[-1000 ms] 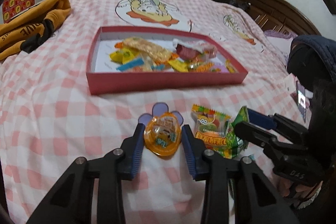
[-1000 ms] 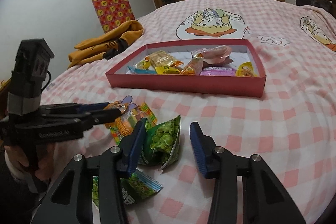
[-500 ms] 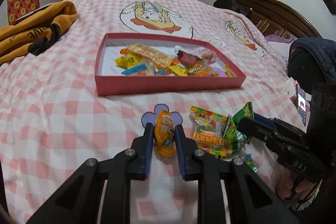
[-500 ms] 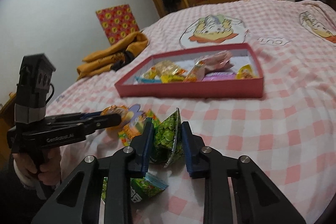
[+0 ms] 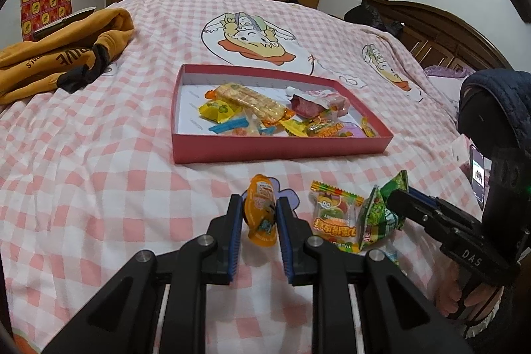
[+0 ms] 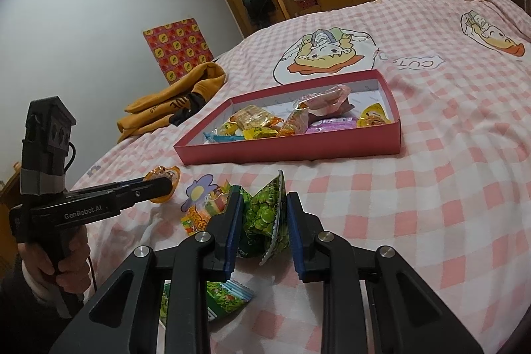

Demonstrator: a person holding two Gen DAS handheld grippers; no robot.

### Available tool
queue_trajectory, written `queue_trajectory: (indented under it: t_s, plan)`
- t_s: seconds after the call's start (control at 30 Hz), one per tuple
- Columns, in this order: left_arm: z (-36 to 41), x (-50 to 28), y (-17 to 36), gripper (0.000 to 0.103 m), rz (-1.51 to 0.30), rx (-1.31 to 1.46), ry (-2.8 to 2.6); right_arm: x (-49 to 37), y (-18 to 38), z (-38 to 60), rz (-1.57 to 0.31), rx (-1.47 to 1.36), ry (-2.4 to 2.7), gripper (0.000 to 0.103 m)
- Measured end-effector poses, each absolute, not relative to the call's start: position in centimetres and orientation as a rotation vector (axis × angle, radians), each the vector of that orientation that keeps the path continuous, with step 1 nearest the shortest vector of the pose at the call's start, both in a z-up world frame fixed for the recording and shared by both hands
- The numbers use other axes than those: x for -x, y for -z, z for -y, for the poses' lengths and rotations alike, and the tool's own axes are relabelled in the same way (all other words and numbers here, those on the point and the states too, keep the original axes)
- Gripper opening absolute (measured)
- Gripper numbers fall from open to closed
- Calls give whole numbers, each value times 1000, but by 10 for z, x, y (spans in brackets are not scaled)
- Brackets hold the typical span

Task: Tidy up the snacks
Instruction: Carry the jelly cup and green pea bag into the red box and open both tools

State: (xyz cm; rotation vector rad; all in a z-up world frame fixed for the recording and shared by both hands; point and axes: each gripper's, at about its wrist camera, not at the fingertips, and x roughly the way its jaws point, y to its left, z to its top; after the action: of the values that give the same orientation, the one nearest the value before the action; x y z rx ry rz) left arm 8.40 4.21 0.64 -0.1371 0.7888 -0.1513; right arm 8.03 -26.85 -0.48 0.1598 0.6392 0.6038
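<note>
Jelly cup (image 5: 262, 214), pinched edge-on in the left gripper (image 5: 257, 216), and pea bag (image 6: 267, 218), clamped in the right gripper (image 6: 262, 221), are both now off the bedspread; 1 s ago both sets of jaws stood wide w/ the snacks lying flat. So both grasps are done and the carry to the red box (image 5: 282, 148) at 12 o'clock is next. Gummy pack (image 5: 335, 214) is still on the bed at 3 o'clock of the cup, and another green pack (image 6: 225, 297) lies under the right gripper, prob. a second pea bag, half hidden. Box already holds approx. a dozen snacks.
</note>
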Motion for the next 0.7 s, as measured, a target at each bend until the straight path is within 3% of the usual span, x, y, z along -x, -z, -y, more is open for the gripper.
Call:
queue_trajectory:
  t_s: [0.7]
  plan:
    - [-49, -97, -32, 21, -736, 131, 138, -94, -19, 277, -596, -177, -576, 27]
